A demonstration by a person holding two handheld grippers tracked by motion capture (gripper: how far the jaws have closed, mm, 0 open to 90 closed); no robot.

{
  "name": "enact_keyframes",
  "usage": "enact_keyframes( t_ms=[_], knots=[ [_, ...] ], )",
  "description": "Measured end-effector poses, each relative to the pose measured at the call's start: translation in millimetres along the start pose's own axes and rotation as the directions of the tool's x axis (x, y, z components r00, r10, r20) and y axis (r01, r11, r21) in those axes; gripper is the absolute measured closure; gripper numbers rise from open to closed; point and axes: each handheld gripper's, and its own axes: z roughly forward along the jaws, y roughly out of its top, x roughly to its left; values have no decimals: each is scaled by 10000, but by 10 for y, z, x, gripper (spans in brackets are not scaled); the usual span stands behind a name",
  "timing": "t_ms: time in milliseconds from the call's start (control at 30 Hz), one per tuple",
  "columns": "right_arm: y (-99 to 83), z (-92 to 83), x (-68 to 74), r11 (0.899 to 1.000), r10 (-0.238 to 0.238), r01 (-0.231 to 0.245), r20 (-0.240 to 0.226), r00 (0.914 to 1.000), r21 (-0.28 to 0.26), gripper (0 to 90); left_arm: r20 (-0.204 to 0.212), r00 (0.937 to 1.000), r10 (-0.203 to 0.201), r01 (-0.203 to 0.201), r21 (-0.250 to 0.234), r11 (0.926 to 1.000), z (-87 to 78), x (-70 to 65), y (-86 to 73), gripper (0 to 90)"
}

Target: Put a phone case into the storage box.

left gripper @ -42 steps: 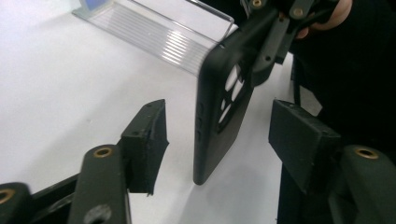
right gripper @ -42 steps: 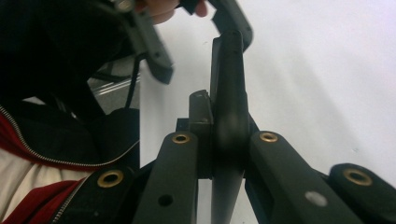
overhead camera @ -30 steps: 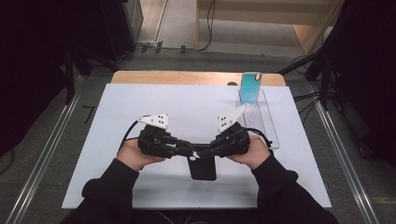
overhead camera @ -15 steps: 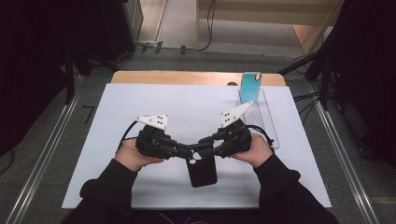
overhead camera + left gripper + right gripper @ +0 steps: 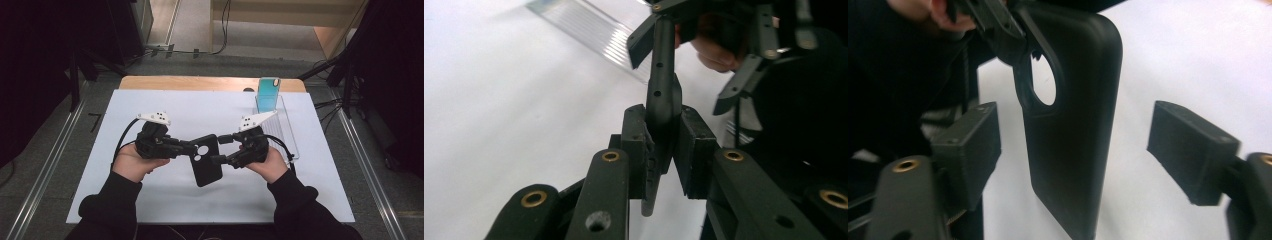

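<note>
Above the white mat [image 5: 150,200], between my two hands, hangs a black phone case [image 5: 206,160], matte and slightly rubbery in look, a rounded rectangle with soft corners and a round camera cut-out near its upper end. In the right gripper view the case [image 5: 1073,125] shows a smooth, faintly grained back and a thick raised ring about that hole, through which the mat shows white. In the left gripper view I see the case [image 5: 663,100] edge-on: a thin curved wall with small round holes along it.

My left gripper [image 5: 663,150] is clamped narrow on the case's edge, its blocky black pads pressing both faces. My right gripper [image 5: 1073,145] has just been opening; its square pads stand wide on either side of the case and touch nothing.

Both grippers are black plastic linkages with brass-coloured pivots, each topped by a grey three-cornered plate.

At the mat's far right lies a clear ribbed tray [image 5: 282,125], and a teal case [image 5: 268,94] stands upright at its far end.
</note>
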Motion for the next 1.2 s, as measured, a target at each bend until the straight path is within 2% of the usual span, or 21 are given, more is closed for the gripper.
enact_keyframes(
  t_ms=[67,133,200,367,500,600,733,833,867,1067,1167,1200],
  knots=[
    [-15,10,1,9987,-137,156,405,9991,-483,86,-312,9994,-180,179,-37,9998,4,-7,5,773],
    [-27,33,0,9978,215,-167,744,9970,-635,0,-625,9975,-334,328,-112,9994,16,-20,11,773],
    [-41,62,14,9978,278,-219,965,9949,-619,0,-900,9948,-469,459,-137,9989,28,-34,19,773],
    [-63,120,67,9950,656,-543,1387,9882,-833,0,-1274,9871,-967,928,-359,9950,50,-45,28,773],
    [-53,181,134,9927,831,-646,1888,9785,-1020,0,-1398,9830,-1191,1152,-360,9927,86,-59,39,771],
    [-49,254,180,9925,941,-719,2420,9657,-994,0,-1632,9772,-1356,1308,-399,9906,105,-81,47,772],
    [-63,357,226,9919,1067,-803,3013,9475,-987,0,-1788,9699,-1656,1593,-487,9860,123,-99,54,772],
    [-62,420,244,9899,1246,-965,3143,9411,-1036,0,-1844,9658,-1822,1754,-529,9831,133,-104,51,772],
    [-60,442,248,9902,1252,-975,3280,9364,-997,0,-1865,9640,-1896,1827,-539,9817,141,-106,50,772],
    [-47,566,264,9898,1322,-1041,3554,9253,-973,0,-1870,9626,-1960,1879,-605,9803,172,-139,51,771],
    [-41,596,267,9887,1389,-1071,3739,9170,-1046,0,-1774,9653,-1915,1843,-561,9813,186,-162,57,771],
    [-43,595,266,9879,1426,-1082,3776,9149,-1107,67,-1744,9658,-1918,1838,-612,9811,195,-173,57,771]
  ],
)
